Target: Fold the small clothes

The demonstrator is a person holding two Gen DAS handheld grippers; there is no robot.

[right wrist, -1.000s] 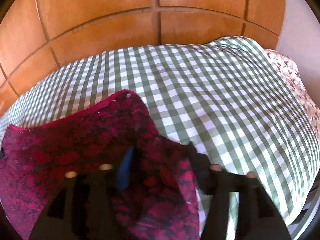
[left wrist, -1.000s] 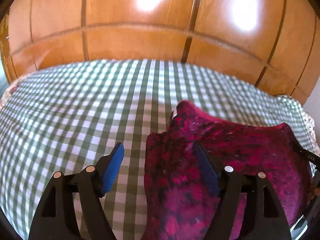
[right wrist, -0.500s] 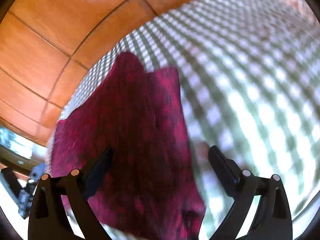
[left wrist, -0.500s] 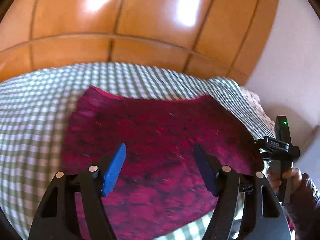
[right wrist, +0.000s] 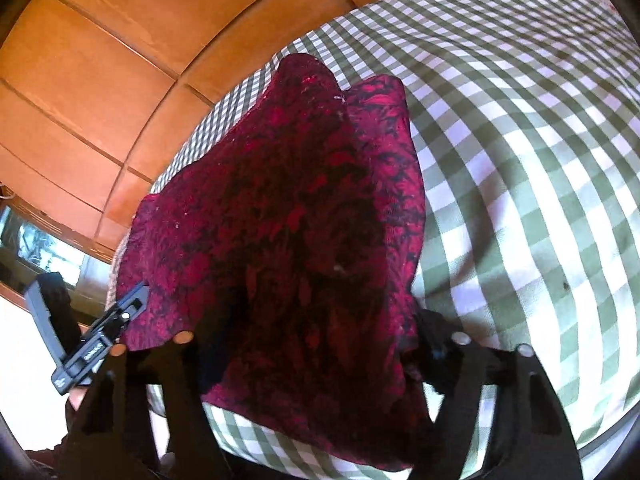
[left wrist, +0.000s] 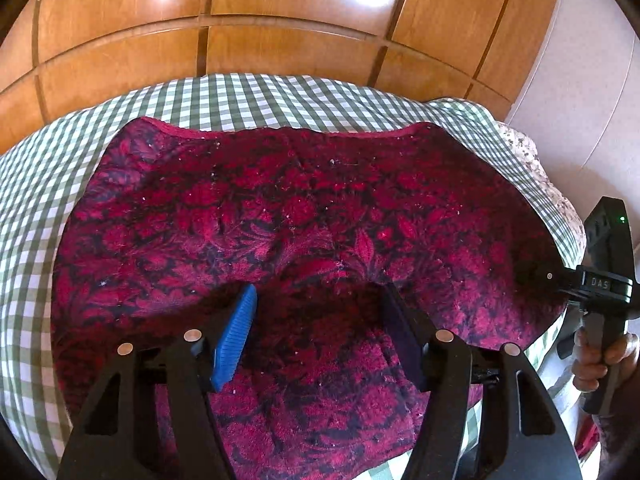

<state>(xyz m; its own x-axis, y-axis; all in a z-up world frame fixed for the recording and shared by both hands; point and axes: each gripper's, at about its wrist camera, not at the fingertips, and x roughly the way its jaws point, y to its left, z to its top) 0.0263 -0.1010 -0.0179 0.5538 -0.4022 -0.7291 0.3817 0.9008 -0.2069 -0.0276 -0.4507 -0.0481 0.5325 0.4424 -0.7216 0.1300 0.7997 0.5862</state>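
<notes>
Both grippers close in on the crimson-and-black floral fleece garment (left wrist: 304,216), now spread wide across the bed.

Left gripper (left wrist: 320,332) has swung from the garment's edge to its near middle; its jaws have just been narrowing, yet the blue pad (left wrist: 236,340) and the dark one stand apart over the cloth, which lies under and between them without being pinched. Right gripper (right wrist: 304,360) has just been closing from a wide spread, and a raised fold of the garment (right wrist: 288,216) sits between its fingers; the fabric hides the pads, so I cannot tell whether they press on it. A second ago the piece was bunched at one side; now it lies flatter on the green-and-white checked bedspread (left wrist: 240,100), below the wooden panelling (left wrist: 280,8). Likely the spreading is done and a fold is about to begin.
</notes>
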